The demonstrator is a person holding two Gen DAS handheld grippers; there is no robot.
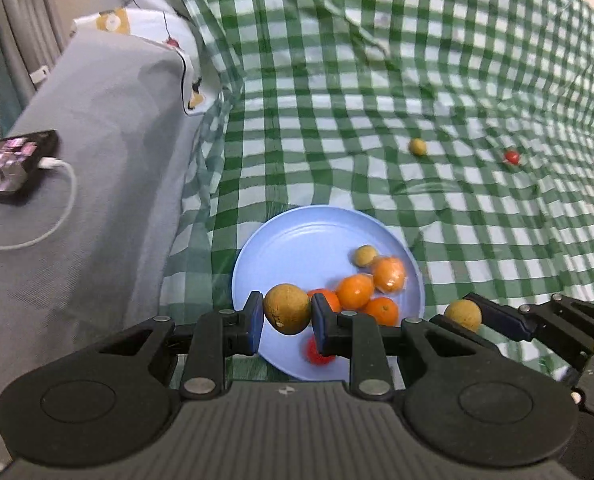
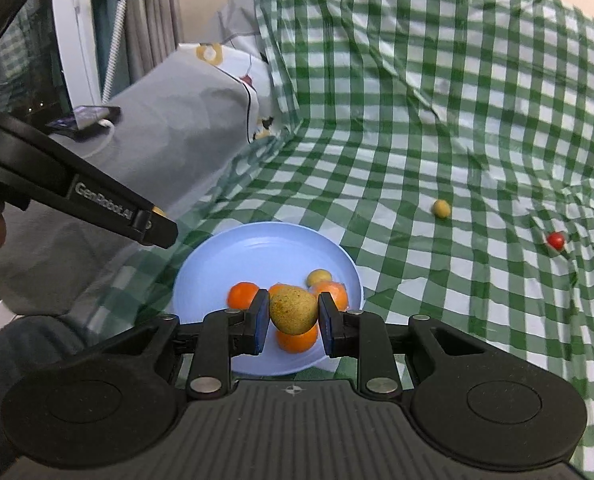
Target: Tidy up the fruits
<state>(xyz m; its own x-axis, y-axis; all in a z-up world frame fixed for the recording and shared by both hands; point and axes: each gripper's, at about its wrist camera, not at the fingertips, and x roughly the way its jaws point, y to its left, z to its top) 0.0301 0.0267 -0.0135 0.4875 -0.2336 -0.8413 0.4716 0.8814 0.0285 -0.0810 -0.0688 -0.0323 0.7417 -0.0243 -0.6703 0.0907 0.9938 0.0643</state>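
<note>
Left wrist view shows the green checked cloth (image 1: 377, 100) spread over the whole surface ahead of the jaws, and to their left a grey cushion (image 1: 97, 160) with a phone (image 1: 11, 164) on a white cable (image 1: 57, 208). The right wrist view shows the same phone only small and far on the left. Just ahead of the left jaws lies the blue plate (image 1: 297, 236), holding several oranges (image 1: 355, 291), one small tan fruit (image 1: 365, 256) and a blurred red fruit (image 1: 317, 352) under the right finger. This red fruit does not appear in the right wrist view, where the held fruit covers that part of the plate.

The left gripper (image 1: 287, 314) is pinching a tan round fruit (image 1: 287, 309) between its blue pads, above the near rim of the plate. The right gripper (image 2: 293, 314) likewise is pinching its own tan fruit (image 2: 293, 309), over the oranges. In the left view the right gripper comes from the right side with this fruit at its tip; in the right view the left gripper comes from the left as a dark bar, its fruit almost hidden.

Well ahead and to the right of both jaws, a loose tan fruit (image 2: 441, 209) and a small red fruit (image 2: 555, 241) rest on the cloth, apart from each other.
</note>
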